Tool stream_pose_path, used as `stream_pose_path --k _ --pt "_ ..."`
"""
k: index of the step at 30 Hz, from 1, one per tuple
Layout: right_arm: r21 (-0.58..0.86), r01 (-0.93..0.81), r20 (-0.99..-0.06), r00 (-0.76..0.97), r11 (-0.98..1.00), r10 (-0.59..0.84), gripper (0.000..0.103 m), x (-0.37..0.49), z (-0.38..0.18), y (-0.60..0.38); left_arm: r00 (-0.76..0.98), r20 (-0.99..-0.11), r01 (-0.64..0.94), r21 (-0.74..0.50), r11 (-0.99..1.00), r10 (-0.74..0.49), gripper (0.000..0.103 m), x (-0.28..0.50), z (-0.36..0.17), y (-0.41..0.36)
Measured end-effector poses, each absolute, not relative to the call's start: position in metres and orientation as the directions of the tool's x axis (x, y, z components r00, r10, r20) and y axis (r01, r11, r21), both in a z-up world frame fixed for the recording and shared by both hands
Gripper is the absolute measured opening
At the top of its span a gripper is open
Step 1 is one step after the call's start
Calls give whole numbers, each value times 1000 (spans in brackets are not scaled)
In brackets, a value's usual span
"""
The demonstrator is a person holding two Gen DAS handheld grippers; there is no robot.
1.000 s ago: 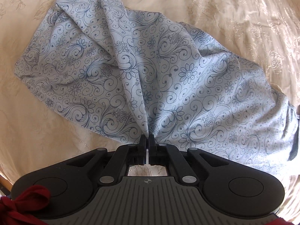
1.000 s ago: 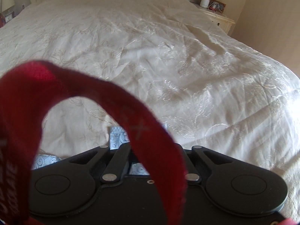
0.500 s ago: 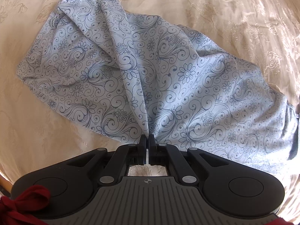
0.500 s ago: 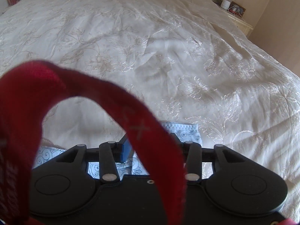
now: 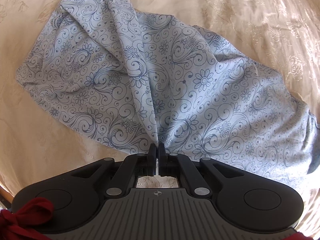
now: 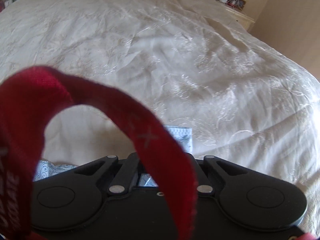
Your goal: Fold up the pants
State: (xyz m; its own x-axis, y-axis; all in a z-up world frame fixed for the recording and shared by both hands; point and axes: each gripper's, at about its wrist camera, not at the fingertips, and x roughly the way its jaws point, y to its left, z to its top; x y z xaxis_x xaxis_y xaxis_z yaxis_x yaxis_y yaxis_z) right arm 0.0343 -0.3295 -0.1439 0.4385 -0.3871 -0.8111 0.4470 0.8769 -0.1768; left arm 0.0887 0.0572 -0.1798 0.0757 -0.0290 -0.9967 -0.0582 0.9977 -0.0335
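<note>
- On the cream bedspread [image 5: 250,16] we see the pale blue floral pants [image 5: 140,76] spread and rumpled.
- Our left gripper [image 5: 156,150] is pinched tight on a raised ridge of the pants at their near edge.
- Our right gripper [image 6: 160,160], half hidden by a red strap [image 6: 140,124], has just been closing; its jaws are together, apparently on a hem corner of the pants [image 6: 183,138].

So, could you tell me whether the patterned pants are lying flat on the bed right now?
No. The pants are bunched, with one ridge of fabric drawn up into the shut left gripper above the bedspread.
</note>
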Motion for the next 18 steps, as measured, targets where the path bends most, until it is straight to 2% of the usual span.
stream_pose_path --k 5,12,18 --pt "-142 548 -795 433 824 -424 5 -28 -120 -360 100 -995 -10 -10 1000 -9 2 83 -176 46" --pt "-117 580 -849 363 806 -384 5 -72 -154 -363 144 -989 52 38 998 30 1 78 -173 29" --pt "-108 574 -845 377 812 -378 5 -80 -162 -362 199 -978 99 76 992 55 1 73 -155 11"
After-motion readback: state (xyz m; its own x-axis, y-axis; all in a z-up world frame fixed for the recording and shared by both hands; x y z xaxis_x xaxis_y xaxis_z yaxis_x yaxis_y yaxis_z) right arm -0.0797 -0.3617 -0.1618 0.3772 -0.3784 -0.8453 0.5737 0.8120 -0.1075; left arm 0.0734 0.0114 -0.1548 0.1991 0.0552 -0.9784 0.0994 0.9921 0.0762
